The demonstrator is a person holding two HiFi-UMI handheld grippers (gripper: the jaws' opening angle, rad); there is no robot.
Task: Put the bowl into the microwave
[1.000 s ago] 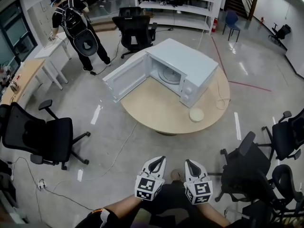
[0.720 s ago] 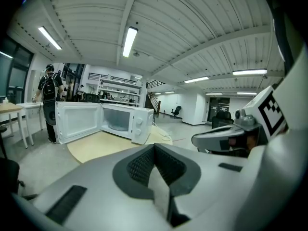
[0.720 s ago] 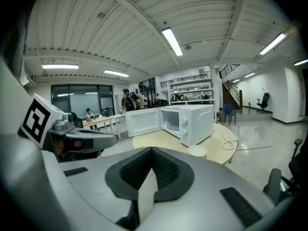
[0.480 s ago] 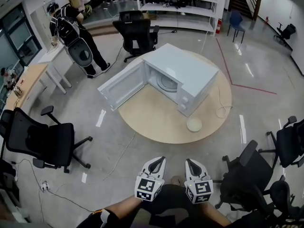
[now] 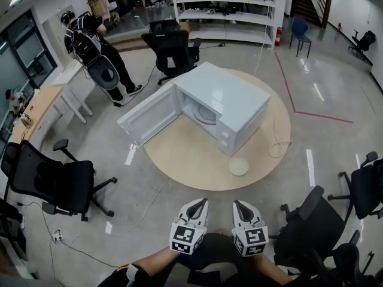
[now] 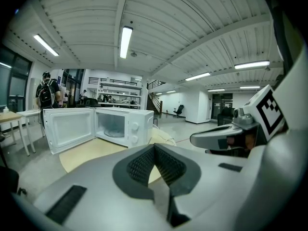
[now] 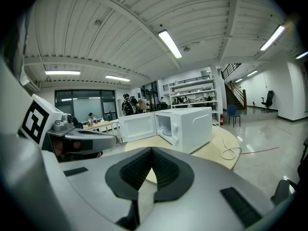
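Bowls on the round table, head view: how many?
1. The bowl sits by the table's near edge, just in front of the microwave, apart from it. The microwave's cavity is partly hidden.

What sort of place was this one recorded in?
Probably an open-plan office or lab: black office chairs stand around, metal shelving lines the far side, and a round table holds a white microwave.

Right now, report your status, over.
Left gripper, right gripper shut, empty, short of table. Bowl on table edge beside microwave, door open. Black chair close on right.
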